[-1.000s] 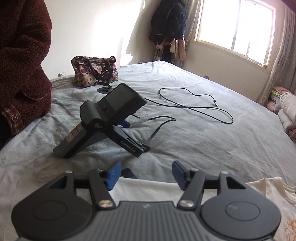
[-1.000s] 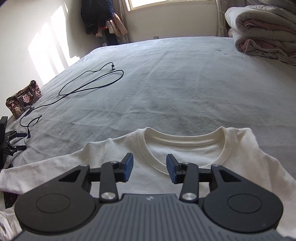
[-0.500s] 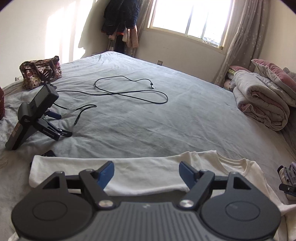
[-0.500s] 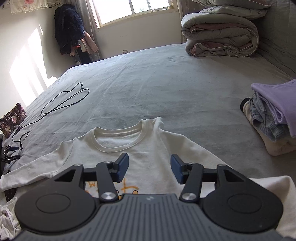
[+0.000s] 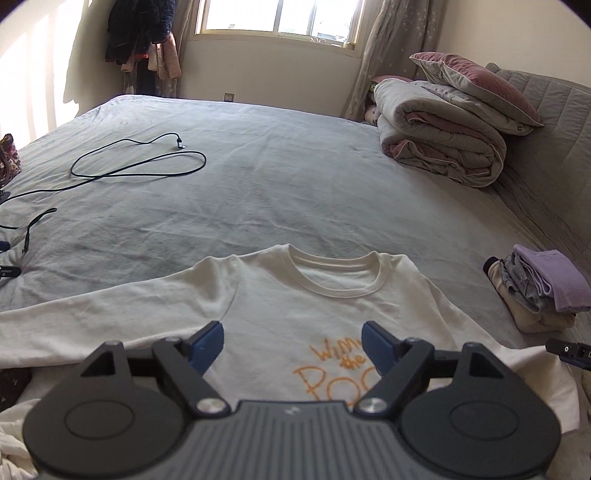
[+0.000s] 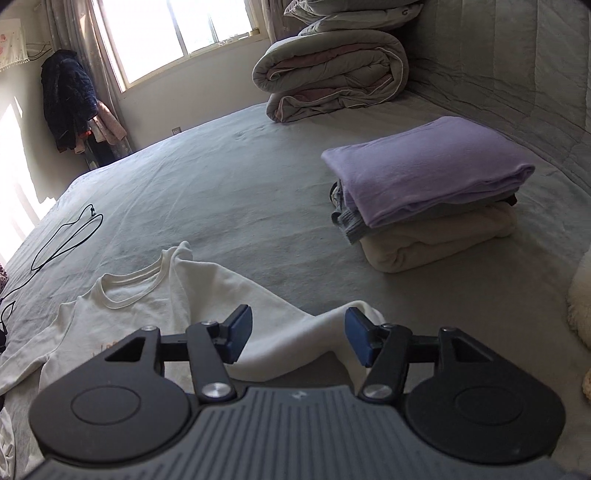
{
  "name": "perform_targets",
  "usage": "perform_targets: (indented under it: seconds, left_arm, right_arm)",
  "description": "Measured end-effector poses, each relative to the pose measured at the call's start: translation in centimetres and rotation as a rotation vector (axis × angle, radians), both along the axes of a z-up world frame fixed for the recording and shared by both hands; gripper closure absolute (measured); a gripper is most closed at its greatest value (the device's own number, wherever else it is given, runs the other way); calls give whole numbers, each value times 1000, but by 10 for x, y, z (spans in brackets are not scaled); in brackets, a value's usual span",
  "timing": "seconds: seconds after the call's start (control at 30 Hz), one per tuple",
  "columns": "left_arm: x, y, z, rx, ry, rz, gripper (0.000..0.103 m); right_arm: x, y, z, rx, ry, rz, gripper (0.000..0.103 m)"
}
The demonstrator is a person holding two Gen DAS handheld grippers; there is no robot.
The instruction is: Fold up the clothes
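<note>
Shirt: cream long-sleeved shirt (image 5: 295, 314) lay face up on the grey bed (image 5: 295, 177), orange lettering showing, at the near edge below both cameras.
Heading: collar (image 5: 334, 275) pointed up the bed toward the window (image 5: 277, 16); the long axis ran sleeve to sleeve, across the bed.
Left gripper (image 5: 291, 343): jaws opening over the chest print, nothing between them.
Right gripper (image 6: 297, 334): jaws opening over the rumpled right sleeve (image 6: 306, 332) (no cloth pinched).
Risk: that sleeve sat humped, so a fold could likely trap the crease; a grab might also catch the bedsheet.
Surroundings: folded stack (image 6: 432, 192) just to the right, black cable (image 5: 140, 166) well apart on the left.
</note>
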State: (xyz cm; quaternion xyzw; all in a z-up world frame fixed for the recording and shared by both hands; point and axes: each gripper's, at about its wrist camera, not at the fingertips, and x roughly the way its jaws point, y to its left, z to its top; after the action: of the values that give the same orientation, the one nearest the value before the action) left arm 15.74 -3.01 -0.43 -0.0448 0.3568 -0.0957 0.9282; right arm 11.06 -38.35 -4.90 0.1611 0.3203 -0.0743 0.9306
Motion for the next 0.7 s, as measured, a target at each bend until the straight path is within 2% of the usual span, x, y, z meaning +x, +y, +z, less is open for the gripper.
perform_targets:
  seconds: [0.43, 0.57, 0.7]
  left_arm:
    - [9, -106, -28, -44, 75, -173, 20]
    - [18, -134, -45, -83, 134, -198, 26]
    - [25, -157, -59, -123, 178, -226, 31]
  right_arm:
    - [-37, -62, 4, 121, -23, -81, 38]
    - [-38, -77, -1, 149, 4, -93, 38]
    - [-38, -79, -8, 128, 67, -33, 38]
